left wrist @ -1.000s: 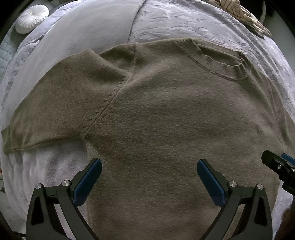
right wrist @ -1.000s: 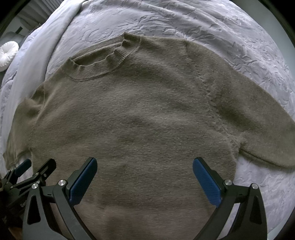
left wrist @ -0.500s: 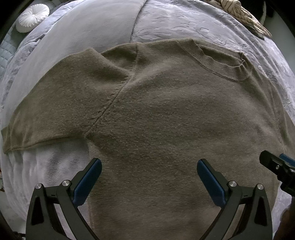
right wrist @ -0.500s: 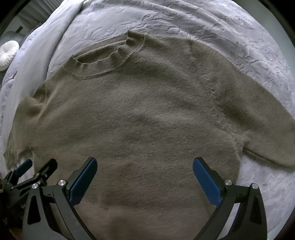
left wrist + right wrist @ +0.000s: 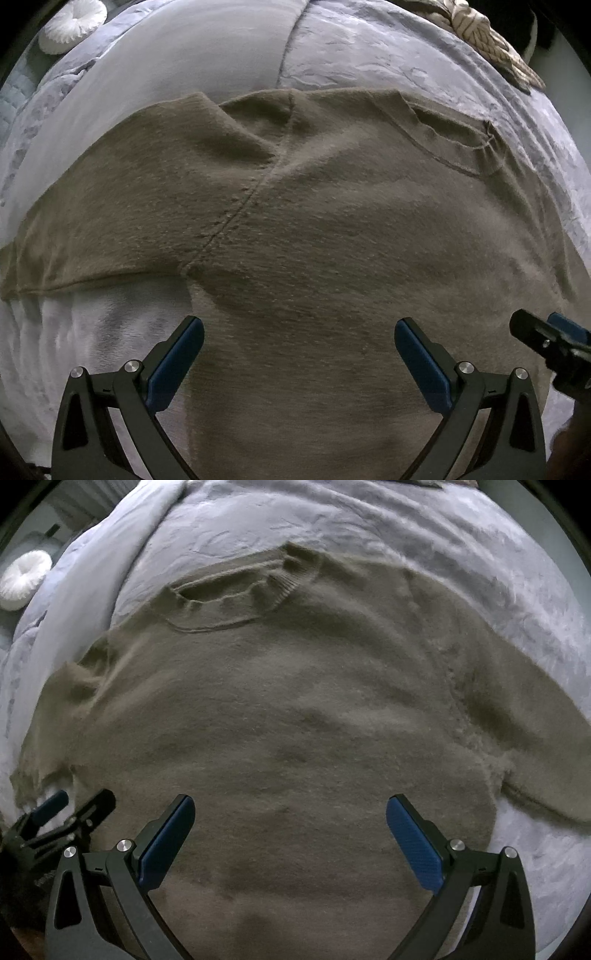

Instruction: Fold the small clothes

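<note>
- Left claw (image 5: 299, 354): fingers spread wide, nothing between them; hovers over the sweater's lower body, on the side of the left sleeve. Blue pads face inward with bare knit showing in the gap.
- Right claw (image 5: 290, 830): likewise spread and empty, over the sweater's lower body nearer the right sleeve. Each claw shows at the edge of the other's view, so the two sit side by side near the hem.
- Sweater (image 5: 332, 229): brown knit, lies face up and spread flat on the bed (image 5: 369, 59), collar (image 5: 236, 594) at the far end from both claws, hem nearest them. Hem edge itself is below the frame; cannot tell how it lies.
- Left sleeve (image 5: 110, 206) extends outward from the body; right sleeve (image 5: 535, 731) does the same on the opposite side. Both short, unfolded, resting on the bedcover.
- Small bunching in the knit beside the collar and at the left shoulder seam; the rest of the body looks smooth.
- White round cushion (image 5: 72, 22) sits well beyond the left sleeve, clear of the work.
- Judgement: garment appears laid out for folding, no fold made yet. Claws are held wide presumably to be ready to take fabric; likely next grip is the hem corners or the sleeves.
- Risk: soft bedcover beneath may get pinched along with the knit.
</note>
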The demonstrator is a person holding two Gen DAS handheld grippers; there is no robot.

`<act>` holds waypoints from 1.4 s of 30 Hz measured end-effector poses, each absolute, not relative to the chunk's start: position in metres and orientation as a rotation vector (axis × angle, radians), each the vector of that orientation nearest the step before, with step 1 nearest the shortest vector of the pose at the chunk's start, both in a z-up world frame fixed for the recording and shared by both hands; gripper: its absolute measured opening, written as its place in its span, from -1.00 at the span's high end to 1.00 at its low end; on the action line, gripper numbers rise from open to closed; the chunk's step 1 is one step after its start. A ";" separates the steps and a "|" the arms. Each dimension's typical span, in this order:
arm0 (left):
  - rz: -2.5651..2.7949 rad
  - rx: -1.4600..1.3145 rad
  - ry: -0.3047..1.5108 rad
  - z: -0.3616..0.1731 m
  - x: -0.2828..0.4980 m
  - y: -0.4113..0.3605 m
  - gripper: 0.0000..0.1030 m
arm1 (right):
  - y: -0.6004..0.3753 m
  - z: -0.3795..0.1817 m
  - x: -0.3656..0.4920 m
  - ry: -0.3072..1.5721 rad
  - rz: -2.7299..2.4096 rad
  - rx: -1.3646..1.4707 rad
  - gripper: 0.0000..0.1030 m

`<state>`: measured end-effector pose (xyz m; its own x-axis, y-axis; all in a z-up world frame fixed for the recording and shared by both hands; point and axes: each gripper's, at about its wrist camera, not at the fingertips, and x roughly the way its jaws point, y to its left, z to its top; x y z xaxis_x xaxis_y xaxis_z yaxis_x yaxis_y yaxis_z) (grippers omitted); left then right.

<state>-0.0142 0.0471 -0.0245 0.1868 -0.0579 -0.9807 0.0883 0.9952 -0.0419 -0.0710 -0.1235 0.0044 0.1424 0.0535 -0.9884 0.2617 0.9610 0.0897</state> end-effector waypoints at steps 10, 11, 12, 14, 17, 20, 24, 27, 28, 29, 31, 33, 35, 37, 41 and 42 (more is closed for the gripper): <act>-0.071 -0.172 1.297 -0.022 -0.018 0.133 -1.00 | -0.072 0.008 -0.056 1.407 -0.068 0.205 -1.00; -0.058 -0.194 1.284 -0.022 -0.020 0.145 -1.00 | -0.065 0.009 -0.054 1.407 -0.055 0.197 -1.00; -0.043 -0.215 1.271 -0.023 -0.022 0.159 -1.00 | -0.059 0.009 -0.057 1.408 -0.043 0.189 -1.00; -0.009 -0.251 1.254 -0.025 -0.024 0.188 -1.00 | -0.046 0.009 -0.055 1.412 -0.018 0.175 -1.00; 0.056 -0.292 1.224 -0.030 -0.026 0.233 -1.00 | -0.030 0.009 -0.053 1.417 0.015 0.157 -1.00; 0.130 -0.361 1.183 -0.037 -0.028 0.281 -1.00 | -0.015 0.009 -0.051 1.419 0.044 0.129 -1.00; 0.218 -0.495 1.140 -0.054 -0.028 0.334 -1.00 | 0.007 0.008 -0.046 1.424 0.076 0.089 -1.00; 0.266 -0.570 1.097 -0.065 -0.021 0.361 -1.00 | 0.018 0.008 -0.048 1.426 0.097 0.064 -1.00; 0.277 -0.577 1.077 -0.066 -0.018 0.368 -1.00 | 0.020 0.008 -0.047 1.427 0.103 0.058 -1.00; 0.287 -0.579 1.057 -0.066 -0.012 0.374 -1.00 | 0.025 0.008 -0.049 1.428 0.114 0.049 -1.00; 0.306 -0.578 1.016 -0.063 -0.007 0.385 -1.00 | 0.032 0.007 -0.052 1.431 0.128 0.033 -1.00; 0.325 -0.585 0.975 -0.056 -0.006 0.390 -0.89 | 0.039 0.007 -0.057 1.436 0.145 0.015 -1.00; 0.354 -0.587 0.960 -0.052 -0.008 0.401 -0.15 | 0.045 0.006 -0.060 1.440 0.162 0.002 -1.00; 0.328 -0.619 0.960 -0.052 -0.012 0.408 0.57 | 0.049 0.007 -0.065 1.441 0.178 -0.007 -1.00; 0.205 -0.679 0.914 -0.046 -0.013 0.412 0.87 | 0.052 0.011 -0.073 1.429 0.194 -0.009 -1.00; 0.182 -0.666 0.899 -0.041 -0.013 0.412 0.87 | 0.051 0.011 -0.073 1.424 0.195 -0.006 -1.00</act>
<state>-0.0127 0.4115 -0.0406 0.6226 -0.1227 -0.7729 -0.4144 0.7861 -0.4586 -0.0731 0.0509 0.0111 0.1333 0.1312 -0.9823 -0.1381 0.9840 0.1127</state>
